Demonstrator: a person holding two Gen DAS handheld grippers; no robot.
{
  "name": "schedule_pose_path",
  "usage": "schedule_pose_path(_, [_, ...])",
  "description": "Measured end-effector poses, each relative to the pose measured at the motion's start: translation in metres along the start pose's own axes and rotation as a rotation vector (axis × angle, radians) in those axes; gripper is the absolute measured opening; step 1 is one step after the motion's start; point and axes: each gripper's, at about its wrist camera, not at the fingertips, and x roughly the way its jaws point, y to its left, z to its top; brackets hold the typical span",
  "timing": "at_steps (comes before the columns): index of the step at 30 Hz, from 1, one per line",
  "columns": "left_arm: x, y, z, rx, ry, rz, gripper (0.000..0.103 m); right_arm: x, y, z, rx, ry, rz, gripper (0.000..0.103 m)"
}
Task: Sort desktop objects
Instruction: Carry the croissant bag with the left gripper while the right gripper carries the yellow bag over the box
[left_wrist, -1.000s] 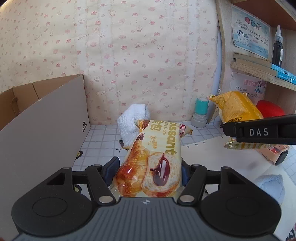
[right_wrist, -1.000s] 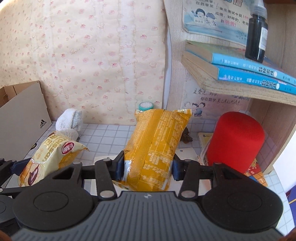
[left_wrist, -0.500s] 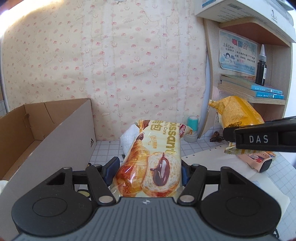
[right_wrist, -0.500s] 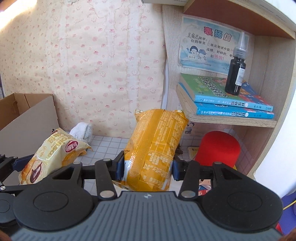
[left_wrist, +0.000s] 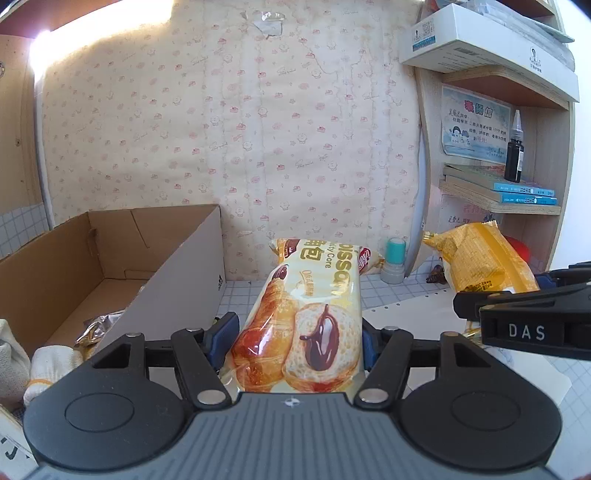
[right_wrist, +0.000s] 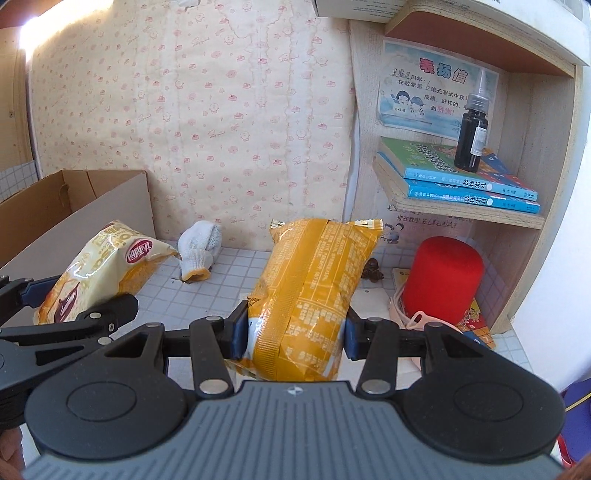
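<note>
Both pictures are bright and sharp. Strong light blows out white at ten o'clock on the wallpaper (left_wrist: 229, 122). Shiny spots glint on the croissant bag (left_wrist: 306, 317). The round lens bends the shelf (right_wrist: 458, 206) near three o'clock, and the corners go dark.

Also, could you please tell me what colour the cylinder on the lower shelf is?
The cylinder is plain red, seen best in the right wrist view.
</note>
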Motion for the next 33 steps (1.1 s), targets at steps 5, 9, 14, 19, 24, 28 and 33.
schedule_pose_path(5, [-0.018, 0.009, 0.002, -0.012, -0.027, 0.012, 0.066, -0.02, 0.009, -0.004, -0.016, -0.026, 0.015, 0.047])
schedule_pose_path(9, [-0.032, 0.016, 0.002, -0.016, -0.048, 0.021, 0.066, -0.037, 0.016, -0.002, -0.034, -0.052, 0.021, 0.047])
schedule_pose_path(14, [-0.048, 0.023, 0.005, -0.023, -0.079, 0.032, 0.066, -0.055, 0.025, 0.002, -0.044, -0.087, 0.037, 0.047])
schedule_pose_path(19, [-0.061, 0.027, 0.01, -0.031, -0.106, 0.035, 0.066, -0.068, 0.035, 0.007, -0.055, -0.111, 0.053, 0.047])
schedule_pose_path(24, [-0.074, 0.032, 0.012, -0.036, -0.131, 0.048, 0.066, -0.078, 0.046, 0.012, -0.066, -0.136, 0.069, 0.047])
schedule_pose_path(28, [-0.084, 0.041, 0.014, -0.048, -0.149, 0.068, 0.066, -0.085, 0.058, 0.015, -0.081, -0.151, 0.09, 0.047])
schedule_pose_path(33, [-0.095, 0.056, 0.015, -0.059, -0.163, 0.103, 0.066, -0.089, 0.078, 0.021, -0.105, -0.167, 0.129, 0.048])
